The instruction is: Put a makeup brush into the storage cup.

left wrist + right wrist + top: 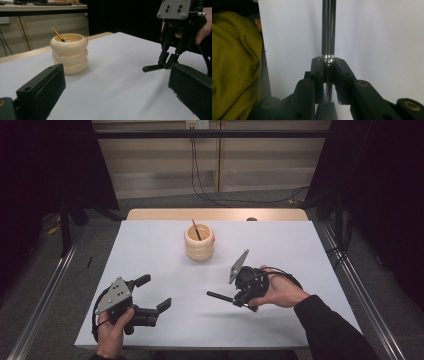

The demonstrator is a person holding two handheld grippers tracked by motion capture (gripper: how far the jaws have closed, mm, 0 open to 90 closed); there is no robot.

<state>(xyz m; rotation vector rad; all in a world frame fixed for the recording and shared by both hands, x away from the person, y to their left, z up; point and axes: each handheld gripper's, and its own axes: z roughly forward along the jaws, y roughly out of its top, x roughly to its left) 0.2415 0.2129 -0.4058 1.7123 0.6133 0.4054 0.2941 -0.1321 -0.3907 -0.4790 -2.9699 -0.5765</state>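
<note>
Down near the front-left corner of the white table (150, 245), the left gripper (153, 293) sits in a hand w/ its jaws spread wide, nothing btwn them. Over to the right, a bit farther, the right gripper (234, 298) pinches a dark pen (219, 296) that pointsleft, just above the table. Far off in the middle stands a cream pot (199, 242) w/ a pencil (196, 229) in it.

Bare table (150, 255) lies between the grippers; the ringed holder (199, 242) stands farther back.
</note>
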